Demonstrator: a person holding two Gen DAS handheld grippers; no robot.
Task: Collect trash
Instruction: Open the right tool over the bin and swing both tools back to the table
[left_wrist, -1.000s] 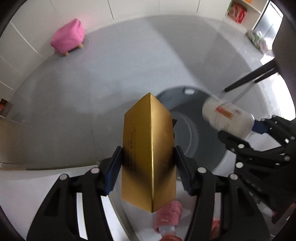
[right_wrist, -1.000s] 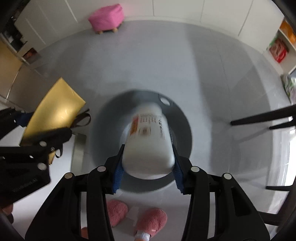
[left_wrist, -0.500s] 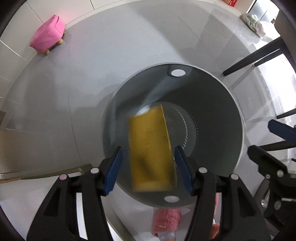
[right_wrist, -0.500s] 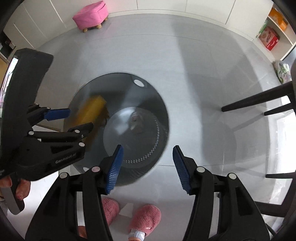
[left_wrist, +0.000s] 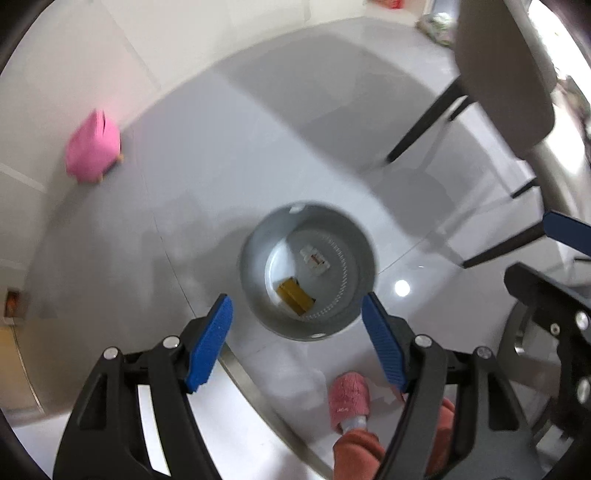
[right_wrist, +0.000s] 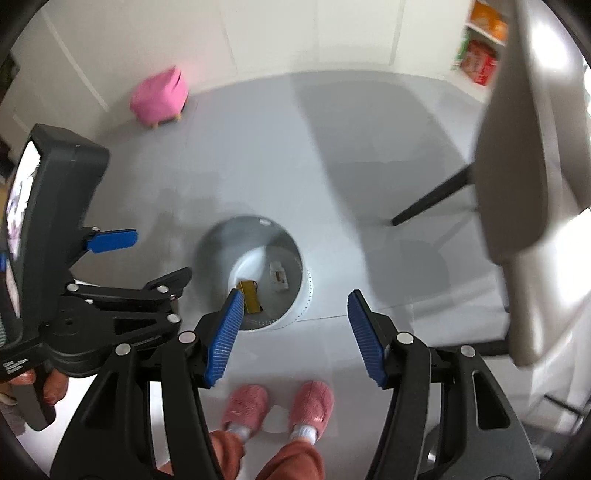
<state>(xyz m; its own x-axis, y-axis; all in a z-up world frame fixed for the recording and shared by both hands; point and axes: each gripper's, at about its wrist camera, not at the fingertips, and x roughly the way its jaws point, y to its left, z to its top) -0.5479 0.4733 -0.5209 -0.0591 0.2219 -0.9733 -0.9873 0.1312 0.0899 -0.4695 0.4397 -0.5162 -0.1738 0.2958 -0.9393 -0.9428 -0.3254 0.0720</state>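
One bin (left_wrist: 255, 295), two discarded items

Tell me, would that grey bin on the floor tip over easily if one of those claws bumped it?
Probably not easily. The grey bin looks wide for its height and stands flat on the floor, so a light knock would more likely slide it. It may be light, though: only a gold box and a white bottle lie inside, so a hard push at the rim could rock it.

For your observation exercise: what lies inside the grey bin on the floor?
Inside the grey bin lie a gold box and a white bottle. Its near wall hides part of the bottom.
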